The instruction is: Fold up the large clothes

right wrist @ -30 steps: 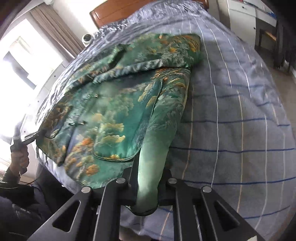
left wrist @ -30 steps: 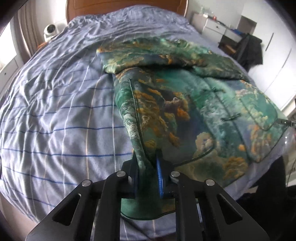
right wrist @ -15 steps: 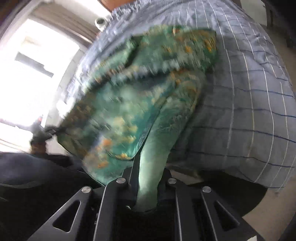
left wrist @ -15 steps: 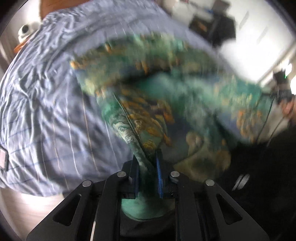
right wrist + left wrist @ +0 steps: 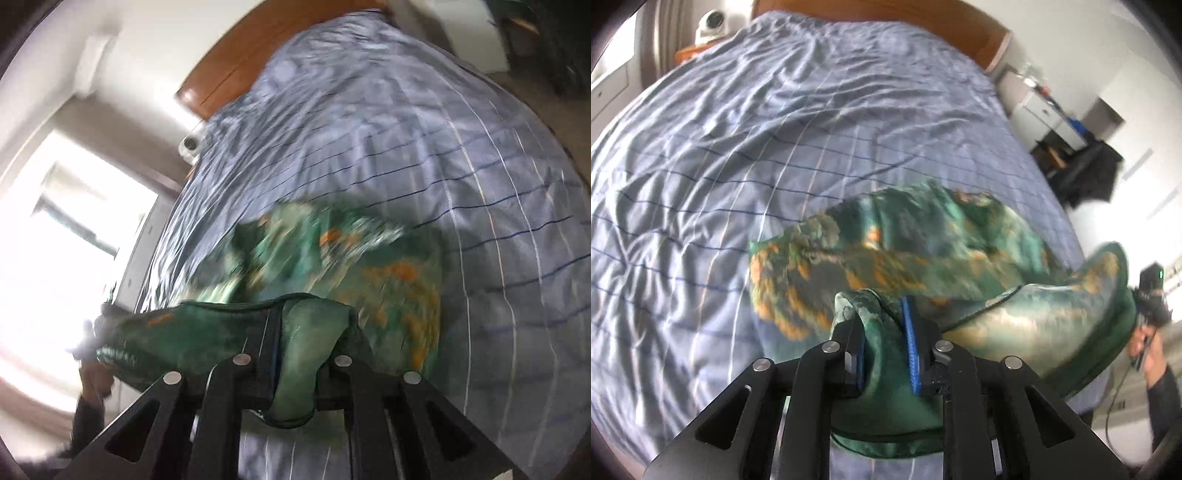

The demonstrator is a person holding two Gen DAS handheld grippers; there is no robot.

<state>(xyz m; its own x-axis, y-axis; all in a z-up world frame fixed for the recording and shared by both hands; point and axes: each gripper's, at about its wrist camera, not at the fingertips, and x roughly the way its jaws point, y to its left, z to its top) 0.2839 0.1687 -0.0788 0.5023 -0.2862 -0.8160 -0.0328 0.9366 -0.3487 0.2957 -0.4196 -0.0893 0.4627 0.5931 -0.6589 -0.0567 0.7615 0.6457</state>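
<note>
A green jacket (image 5: 886,243) with orange and white print lies bunched on the blue striped bed sheet (image 5: 775,129). My left gripper (image 5: 882,317) holds one corner of its hem above the bed. Its jaws are opening, and the cloth still fills the gap and touches both blue pads (image 5: 910,343). In the right wrist view the jacket (image 5: 388,280) is blurred by motion. My right gripper (image 5: 314,325) is shut on the other hem corner, and the hem stretches taut off to the left. The lifted hem hangs over the rest of the jacket.
A wooden headboard (image 5: 923,22) closes the far end of the bed. A white camera (image 5: 711,24) stands at the far left. A white drawer unit (image 5: 1045,110) and a dark chair (image 5: 1089,173) stand on the right. A person's hand (image 5: 1148,354) shows at the right edge.
Both grippers have lifted the hem and carried it towards the headboard, over the jacket. The jacket, flat before, is now doubled and bunched. The left jaws stand slightly wider.
</note>
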